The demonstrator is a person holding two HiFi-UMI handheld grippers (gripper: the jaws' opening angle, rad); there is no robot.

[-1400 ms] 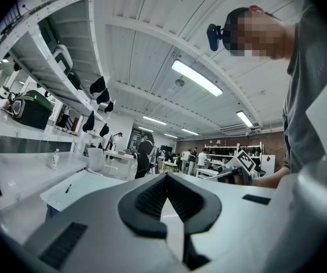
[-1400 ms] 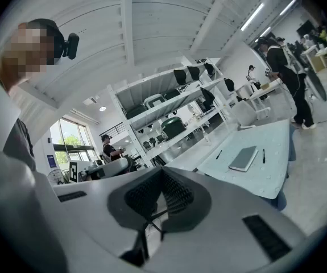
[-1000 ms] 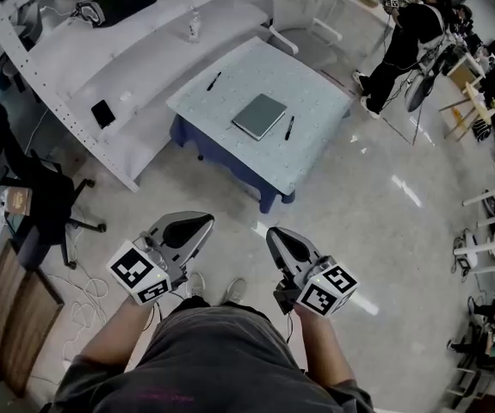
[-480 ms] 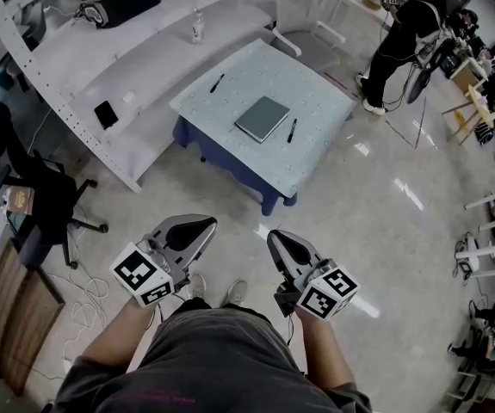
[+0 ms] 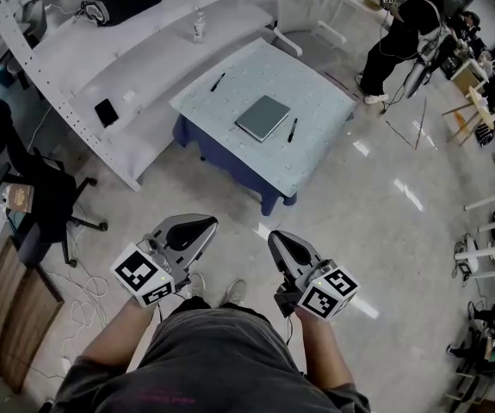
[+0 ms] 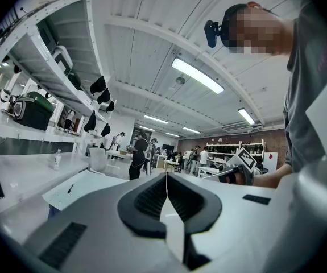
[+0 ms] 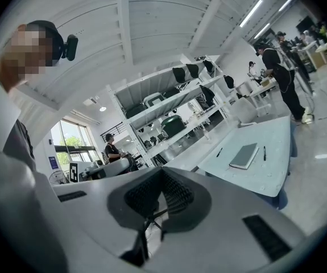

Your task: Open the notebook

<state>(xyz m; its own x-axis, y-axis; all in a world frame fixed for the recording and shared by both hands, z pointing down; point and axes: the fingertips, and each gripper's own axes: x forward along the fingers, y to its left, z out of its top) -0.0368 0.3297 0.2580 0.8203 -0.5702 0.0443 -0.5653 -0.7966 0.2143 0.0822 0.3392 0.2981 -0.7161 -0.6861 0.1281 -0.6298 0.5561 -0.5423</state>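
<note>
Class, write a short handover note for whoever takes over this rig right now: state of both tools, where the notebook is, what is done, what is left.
Left tool: shut, empty, held low in front of the body.
Right tool: shut, empty, held beside the left one.
Notebook: closed, lying flat on the table across the floor from both tools, with a pen just beside it.
Done: nothing yet; the notebook is untouched.
Left: step up to the table, probably steady the notebook with one tool, then lift the cover with the other and fold it open.
</note>
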